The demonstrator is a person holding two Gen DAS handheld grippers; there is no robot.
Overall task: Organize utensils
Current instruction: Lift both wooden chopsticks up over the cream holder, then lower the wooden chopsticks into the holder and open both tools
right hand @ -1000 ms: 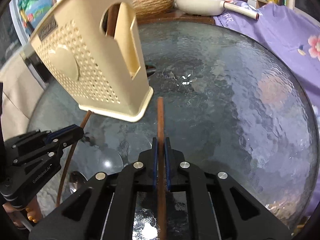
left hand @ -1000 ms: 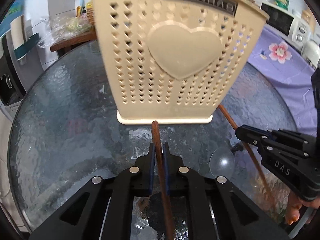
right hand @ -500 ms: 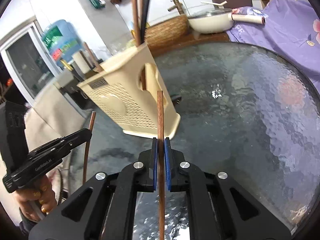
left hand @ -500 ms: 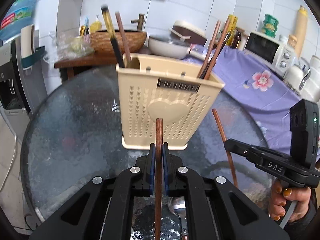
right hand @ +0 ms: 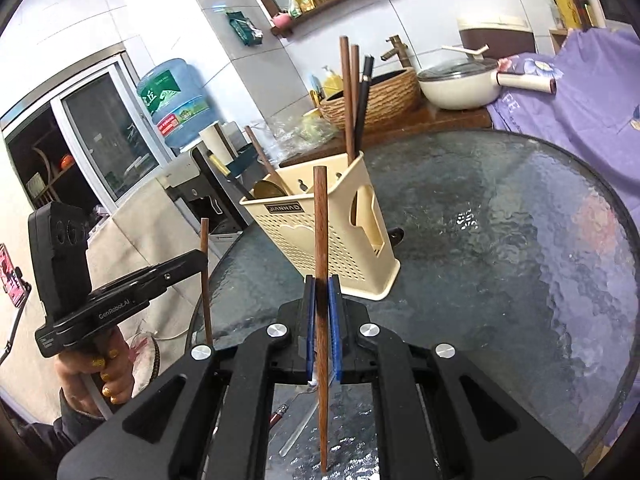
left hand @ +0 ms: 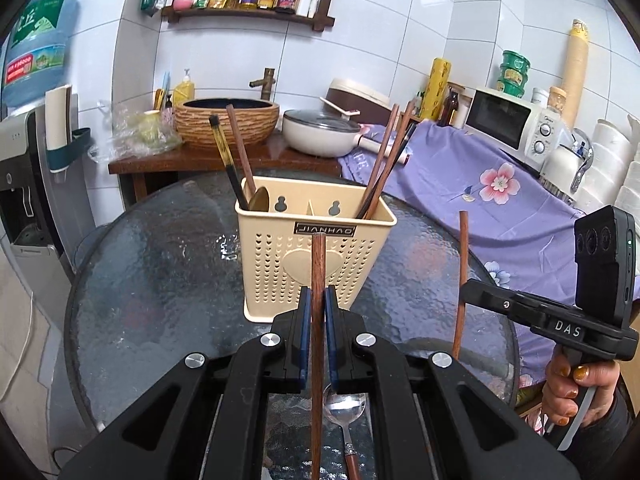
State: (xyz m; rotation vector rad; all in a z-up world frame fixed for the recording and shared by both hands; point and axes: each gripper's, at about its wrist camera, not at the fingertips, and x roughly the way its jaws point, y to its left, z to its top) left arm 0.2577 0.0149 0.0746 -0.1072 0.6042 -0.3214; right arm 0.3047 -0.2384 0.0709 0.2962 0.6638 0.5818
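A beige perforated utensil holder (left hand: 316, 256) stands on the round glass table (left hand: 160, 280), with several chopsticks and a spoon in it; it also shows in the right wrist view (right hand: 332, 236). My left gripper (left hand: 316, 308) is shut on a brown wooden chopstick (left hand: 318, 264), held upright in front of the holder. My right gripper (right hand: 321, 296) is shut on another brown chopstick (right hand: 320, 220), upright to the holder's right and above the table. The right gripper with its chopstick (left hand: 462, 264) shows in the left wrist view, the left gripper with its chopstick (right hand: 205, 264) in the right wrist view.
A metal spoon (left hand: 346, 412) lies on the table under my left gripper. A white stick-like utensil (right hand: 300, 428) lies under my right gripper. Behind the table stand a wicker basin (left hand: 228, 122), a white pan (left hand: 320, 134), a purple cloth (left hand: 480, 184) and a microwave (left hand: 508, 124).
Both grippers have lifted off the table and pulled back from the holder. Both chopsticks have swung from lying forward to standing upright.
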